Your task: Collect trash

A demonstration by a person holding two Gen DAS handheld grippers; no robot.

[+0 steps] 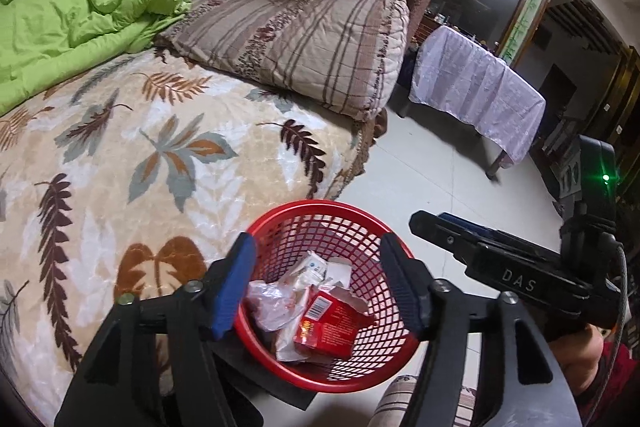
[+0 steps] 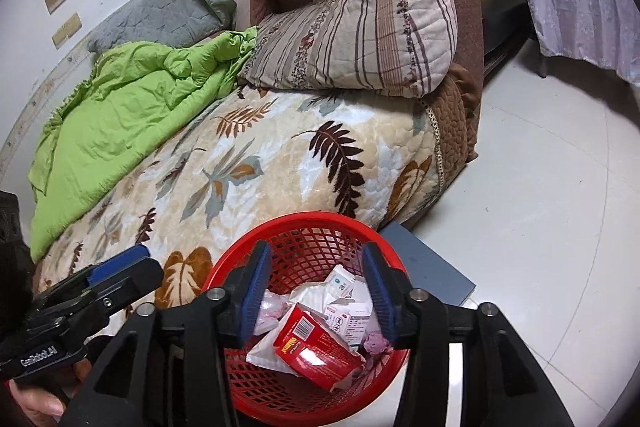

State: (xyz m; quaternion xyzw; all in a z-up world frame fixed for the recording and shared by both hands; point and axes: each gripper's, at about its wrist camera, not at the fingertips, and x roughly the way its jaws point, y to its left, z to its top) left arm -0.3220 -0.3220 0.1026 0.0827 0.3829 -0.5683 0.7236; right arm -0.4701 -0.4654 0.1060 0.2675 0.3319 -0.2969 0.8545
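A: Left wrist view: where is the left gripper [image 1: 320, 281]?

B: Lower centre of the frame, over the red basket [image 1: 280, 223]. Jaws spread, blue pads apart, nothing between them.

A: Contents of the basket?

B: Red carton [image 1: 332, 323], clear wrapper [image 1: 272, 303] to its left, white boxes [image 1: 320, 267] above it. All lie inside the mesh wall.

A: Right gripper [image 1: 430, 223]?

B: At right edge of that frame, beside the basket rim. In the right wrist view, right gripper [image 2: 318, 291] sits at lower centre, above the same basket [image 2: 304, 223]. Jaws released, pads clear of the trash.

A: Trash in that view?

B: Red carton [image 2: 316, 347] at the basket centre, white boxes [image 2: 348, 303] to its upper right, white wrapper [image 2: 264, 347] to its left.

A: Surroundings?

B: Basket stands on the floor [image 2: 540, 207] against a leaf-print blanket [image 2: 248, 163]. Green quilt [image 2: 120, 107] at left, striped pillow [image 2: 360, 27] at upper centre. Left gripper [image 2: 120, 263] enters from the lower left.
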